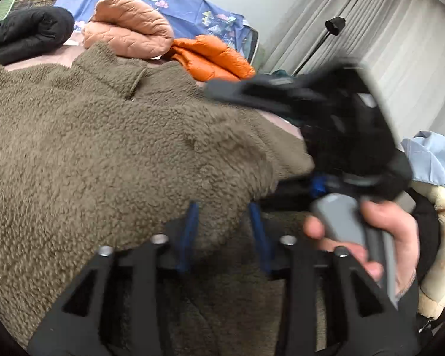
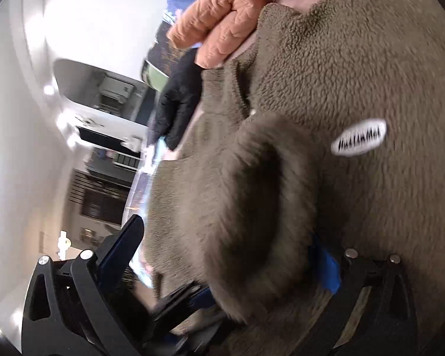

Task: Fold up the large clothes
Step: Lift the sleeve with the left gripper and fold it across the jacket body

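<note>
right wrist view: fleece jacket (image 2: 326, 74) hides, perhaps fills, the right gripper (image 2: 222, 252).

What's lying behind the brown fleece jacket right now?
Behind the brown fleece jacket lie a peach quilted jacket, an orange puffer jacket and a black jacket, with a blue patterned sheet beyond. The fleece hides whatever is beneath it.

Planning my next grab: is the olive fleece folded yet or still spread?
Partly folded: the olive fleece jacket lies mostly spread, one flap lifted over its front, fabric between both grippers' fingers.
</note>
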`<state>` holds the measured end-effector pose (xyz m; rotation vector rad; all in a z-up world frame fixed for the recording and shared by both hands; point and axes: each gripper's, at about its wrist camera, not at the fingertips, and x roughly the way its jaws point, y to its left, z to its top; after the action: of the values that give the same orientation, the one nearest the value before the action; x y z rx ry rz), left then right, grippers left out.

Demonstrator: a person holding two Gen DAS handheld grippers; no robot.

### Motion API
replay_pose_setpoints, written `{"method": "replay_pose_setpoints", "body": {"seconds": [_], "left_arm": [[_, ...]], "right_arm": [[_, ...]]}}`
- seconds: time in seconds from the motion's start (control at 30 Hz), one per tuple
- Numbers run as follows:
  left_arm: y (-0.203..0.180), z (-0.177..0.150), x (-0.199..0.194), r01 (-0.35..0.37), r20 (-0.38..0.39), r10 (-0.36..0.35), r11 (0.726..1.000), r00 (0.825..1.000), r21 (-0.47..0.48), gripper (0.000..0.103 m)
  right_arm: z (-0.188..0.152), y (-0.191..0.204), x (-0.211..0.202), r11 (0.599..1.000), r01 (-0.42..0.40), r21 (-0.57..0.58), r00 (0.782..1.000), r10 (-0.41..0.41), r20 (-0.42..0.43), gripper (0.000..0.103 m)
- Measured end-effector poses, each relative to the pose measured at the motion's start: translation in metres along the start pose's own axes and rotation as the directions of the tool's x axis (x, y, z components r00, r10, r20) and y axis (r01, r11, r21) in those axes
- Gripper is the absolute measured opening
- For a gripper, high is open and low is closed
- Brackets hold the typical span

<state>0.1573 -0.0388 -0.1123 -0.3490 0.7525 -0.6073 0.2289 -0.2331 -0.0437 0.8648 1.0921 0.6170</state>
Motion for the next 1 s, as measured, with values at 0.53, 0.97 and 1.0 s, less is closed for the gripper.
{"method": "replay_pose_setpoints", "body": {"seconds": [0.53,0.97,1.0], "left_arm": [[0.021,-0.031,-0.08,-0.067,0.109,0.069,0.998,0.992,-0.022,0.078],[0.051,-0.036,-0.112,-0.056,0.155,0.069,0.995,0.985,-0.088,0.079],[0.053,-0.034,-0.12,-0.075,0.178,0.092,0.993,0.98,-0.096,0.079]], "right_arm": [[0.01,0.015,-0.073,0.989,0.143,-0.042,0.97,-0.132,0.206,0.024],[-0.005,-0.051,-0.047,0.946,0.316,-0.072,0.938,-0.3,0.171,0.056],[-0.01,-0.049,-0.061,0.941,0.332,-0.067,0.928,-0.313,0.2,0.066]]}}
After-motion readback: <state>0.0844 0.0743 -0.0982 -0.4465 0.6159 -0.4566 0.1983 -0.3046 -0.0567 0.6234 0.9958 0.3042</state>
